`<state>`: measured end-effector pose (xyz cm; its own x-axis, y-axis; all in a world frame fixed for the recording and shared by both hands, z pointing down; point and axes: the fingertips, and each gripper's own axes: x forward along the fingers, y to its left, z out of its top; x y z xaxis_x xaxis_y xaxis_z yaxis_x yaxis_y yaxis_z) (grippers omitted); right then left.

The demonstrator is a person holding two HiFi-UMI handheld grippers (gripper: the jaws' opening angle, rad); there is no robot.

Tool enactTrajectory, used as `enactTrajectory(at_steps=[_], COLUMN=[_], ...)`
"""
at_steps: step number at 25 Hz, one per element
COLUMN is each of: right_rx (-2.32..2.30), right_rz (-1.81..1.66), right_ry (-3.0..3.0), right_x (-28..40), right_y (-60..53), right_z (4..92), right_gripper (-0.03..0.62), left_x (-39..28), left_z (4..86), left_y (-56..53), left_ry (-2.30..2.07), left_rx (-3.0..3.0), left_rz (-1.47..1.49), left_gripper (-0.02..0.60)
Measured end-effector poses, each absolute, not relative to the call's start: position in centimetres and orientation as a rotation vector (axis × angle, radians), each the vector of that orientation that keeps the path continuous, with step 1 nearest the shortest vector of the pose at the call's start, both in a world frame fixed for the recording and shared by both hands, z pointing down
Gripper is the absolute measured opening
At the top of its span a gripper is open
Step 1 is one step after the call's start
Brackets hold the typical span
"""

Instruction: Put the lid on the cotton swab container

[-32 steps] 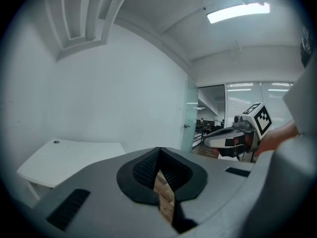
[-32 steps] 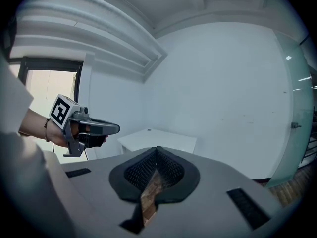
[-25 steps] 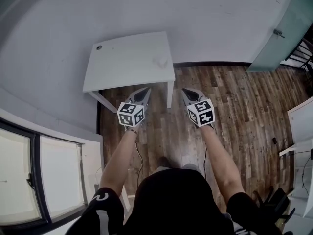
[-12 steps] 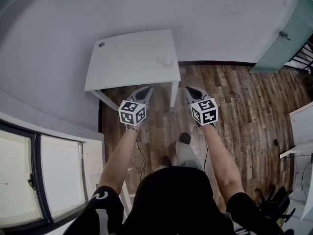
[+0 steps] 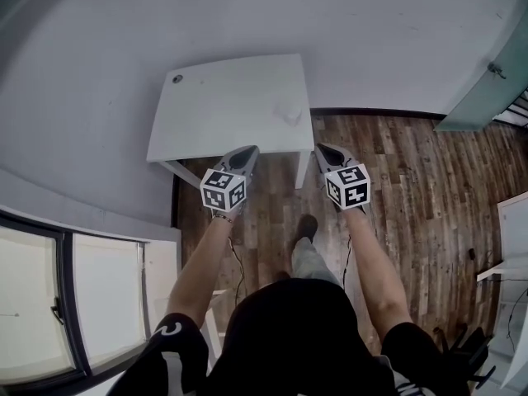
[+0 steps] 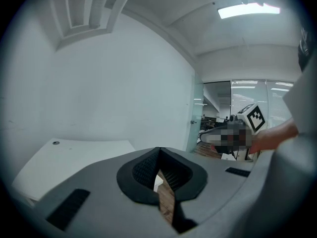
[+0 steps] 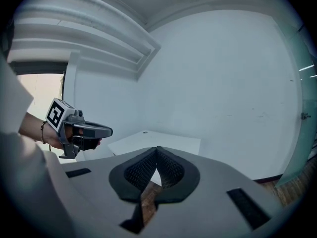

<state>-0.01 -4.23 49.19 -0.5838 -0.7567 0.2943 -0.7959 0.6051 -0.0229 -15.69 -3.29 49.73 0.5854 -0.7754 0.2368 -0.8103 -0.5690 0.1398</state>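
Observation:
A white table [image 5: 223,106] stands against the wall, ahead of me. A small pale, translucent object [image 5: 290,113] sits near its right edge; it is too small to tell container from lid. A small dark round spot [image 5: 177,79] marks the table's far left corner. My left gripper [image 5: 250,150] is shut and empty, its tips over the table's front edge. My right gripper [image 5: 321,148] is also shut and empty, over the floor just right of the table's leg. In the left gripper view the pads [image 6: 148,167] meet at the tip above the table [image 6: 74,155]. The right gripper view shows the same [image 7: 157,150].
Dark wood floor [image 5: 396,172] lies to the right of the table. A frosted glass door [image 5: 487,81] is at the far right, a window [image 5: 74,304] at the lower left. A grey wall [image 5: 247,15] backs the table. My foot [image 5: 307,225] is forward on the floor.
I have walked toward the table: it sits nearer and larger in the head view. Both grippers moved forward with me, still shut. A foot has stepped into view.

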Motion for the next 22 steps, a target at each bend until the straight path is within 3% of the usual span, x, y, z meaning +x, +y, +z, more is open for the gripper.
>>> enactTrajectory(at_steps=[22], right_rx=[1.257], right_rz=[0.301], right_ry=[-2.588], right_x=[2.8], right_y=[-22.8], right_z=[50.6], right_gripper=[0.014], left_x=[-12.9], left_z=[50.8], left_y=[-20.9], left_ry=[-1.301], left_rx=[2.566], left_rz=[0.303], left_gripper=[0.025])
